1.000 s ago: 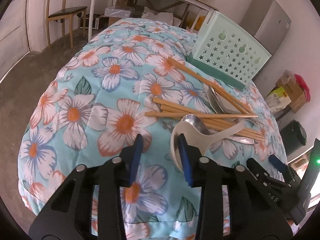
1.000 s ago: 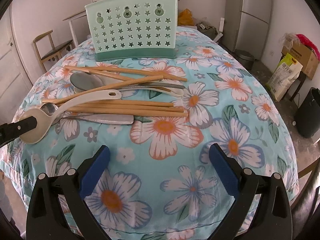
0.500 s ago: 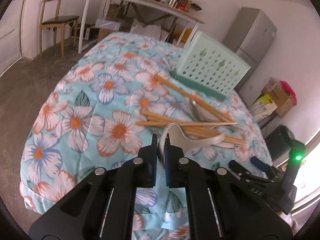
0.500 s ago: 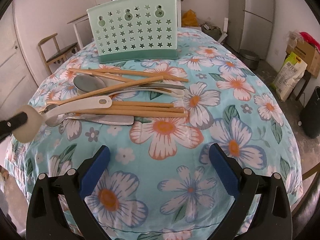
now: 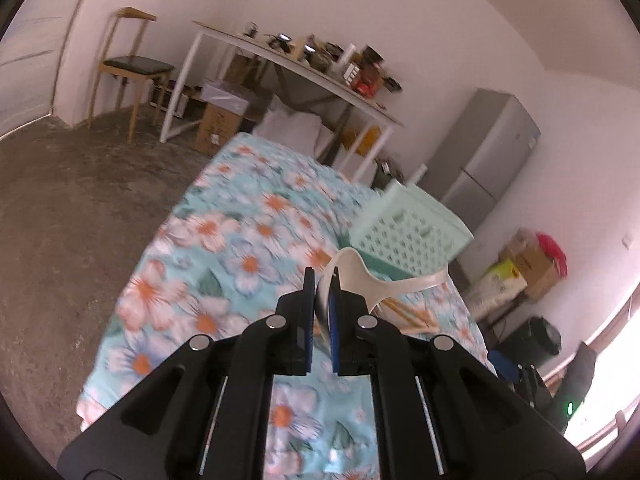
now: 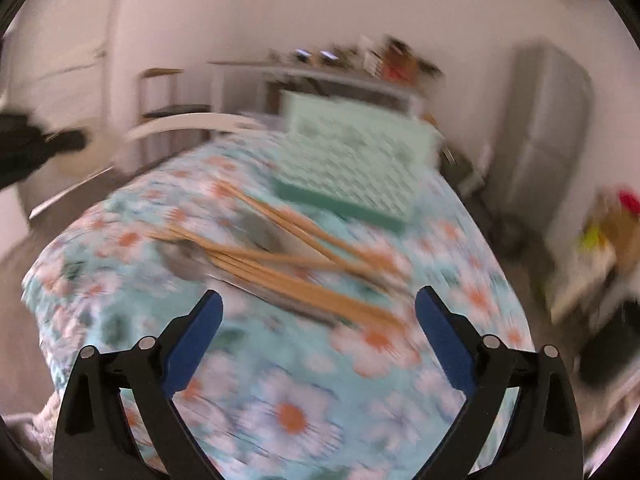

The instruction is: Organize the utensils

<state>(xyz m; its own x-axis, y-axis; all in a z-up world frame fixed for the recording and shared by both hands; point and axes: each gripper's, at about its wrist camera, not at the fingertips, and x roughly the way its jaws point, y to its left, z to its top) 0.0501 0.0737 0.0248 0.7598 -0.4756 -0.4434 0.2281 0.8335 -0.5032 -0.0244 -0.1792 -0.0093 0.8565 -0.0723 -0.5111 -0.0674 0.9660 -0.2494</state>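
One white spoon point(image 5: 362, 276) clenched in left fingers point(image 5: 308, 280); right fingers point(image 6: 430, 304) closing, empty.

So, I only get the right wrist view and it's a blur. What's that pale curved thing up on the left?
Observer: A white spoon. The left tongs are shut on the rim of its bowl.
Operator: Which way does it point?
Observer: Its handle sticks out to the right, in front of the mint basket.
Operator: Is it touching anything else?
Observer: It seems not. The chopsticks lie on the quilt below the handle.
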